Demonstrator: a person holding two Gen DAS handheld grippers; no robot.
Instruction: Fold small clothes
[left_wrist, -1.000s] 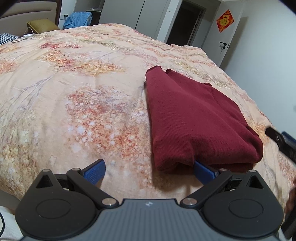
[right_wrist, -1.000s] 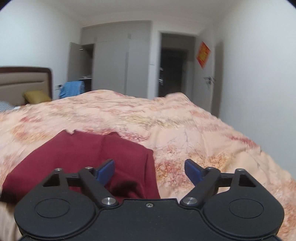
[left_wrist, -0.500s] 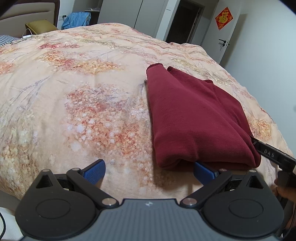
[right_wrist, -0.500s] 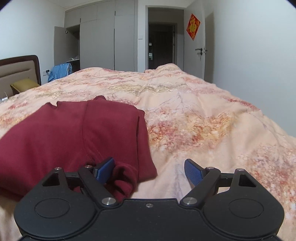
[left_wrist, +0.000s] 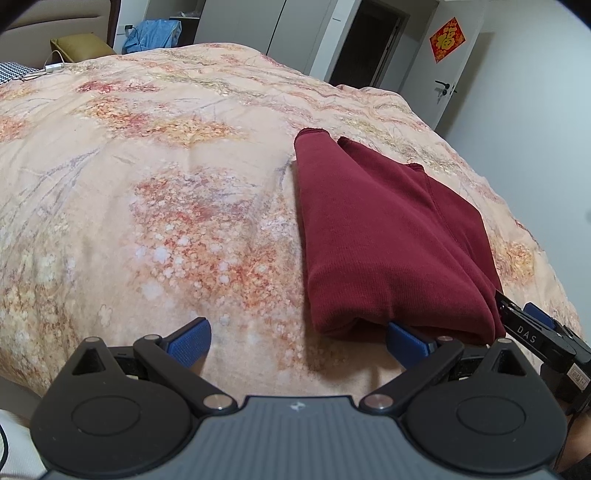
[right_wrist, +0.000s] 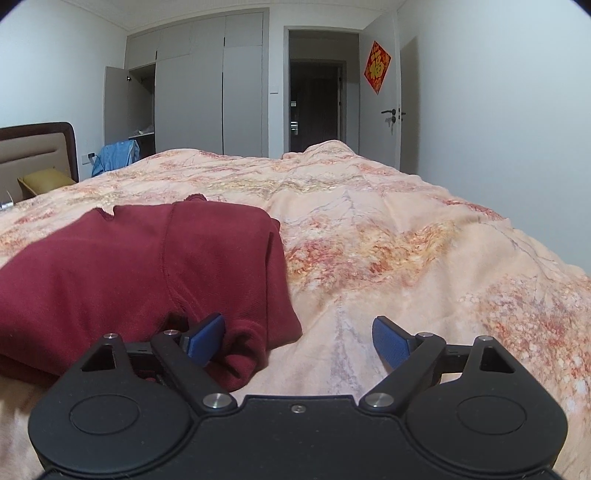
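Bed (left_wrist: 155, 192): floral quilt, filling both views and carrying everything else. It is giving softly under the load, so you are working without a firm backing when you press down.

Garment (left_wrist: 384, 240): dark red knit, already folded into a long stack, lying at 2 o'clock in the left view and running from 9 to 7 o'clock in the right view (right_wrist: 140, 266). It is likely handling light, limp and slightly grippy, not slippery and not fragile; the layers are prone to sliding apart if you are lifting only the top one. The thick rolled near edge at the bottom of the stack is looking like the soundest hold, with every layer pinched together at both near corners.

Left gripper (left_wrist: 297, 338): fingers are standing wide apart and holding nothing. The right-hand pad is touching, or tucking just under, the garment's near edge; which, you cannot tell. The other pad is hanging over bare quilt at 7 o'clock.

Right gripper (right_wrist: 299, 338): fingers are also standing wide apart, gripping nothing. The left-hand pad is resting against the bunched near corner of the garment; the other pad is sitting over quilt at 5 o'clock.
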